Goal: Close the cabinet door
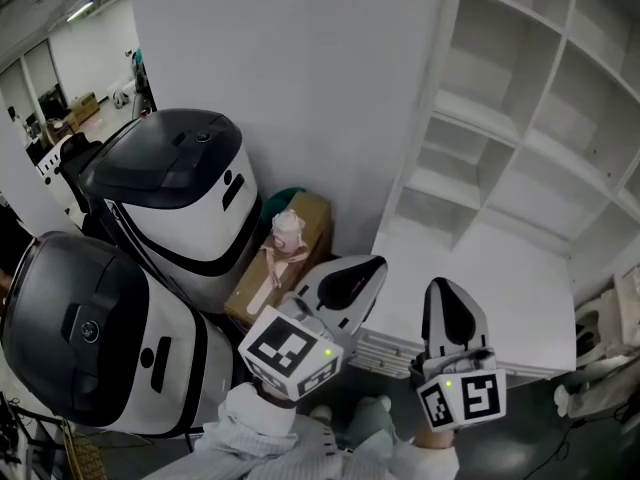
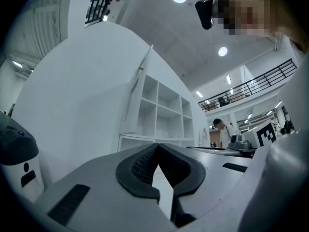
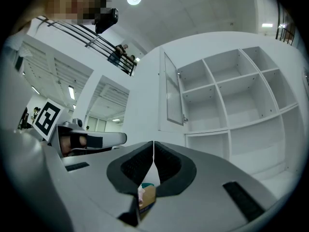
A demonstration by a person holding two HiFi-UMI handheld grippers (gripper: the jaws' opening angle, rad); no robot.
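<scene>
The cabinet door point(image 3: 174, 88) is a narrow white-framed panel with a ribbed, frosted-looking insert. It stands swung open at the upper left corner of the cabinet point(image 3: 251, 105), fixed to it by small fittings along its hinged edge. In the left tool's view the door shows almost edge-on, as a thin white slat jutting out from the cabinet's left side. The cabinet is tall, matte white and smooth, and is divided by flat boards into square open compartments. In front of the cabinet, and apart from it, a person in white fabric sleeves point(image 1: 250, 423) holds two tools side by side. Each is a smooth pale grey shell with a cube of black-and-white square markers at its back. The left tool point(image 1: 378, 263) has its dark, finely ridged pads pressed together at the tip, with nothing between them. The right tool point(image 1: 442, 286) is likewise closed tip to tip and empty. To the left of the cabinet, against a plain white wall, sits a brown cardboard box point(image 1: 310, 230) with a pale pink bundle on top. Further left of the cabinet stand two bulky rounded machines point(image 1: 180, 198) with glossy white bodies and dark domed tops.
</scene>
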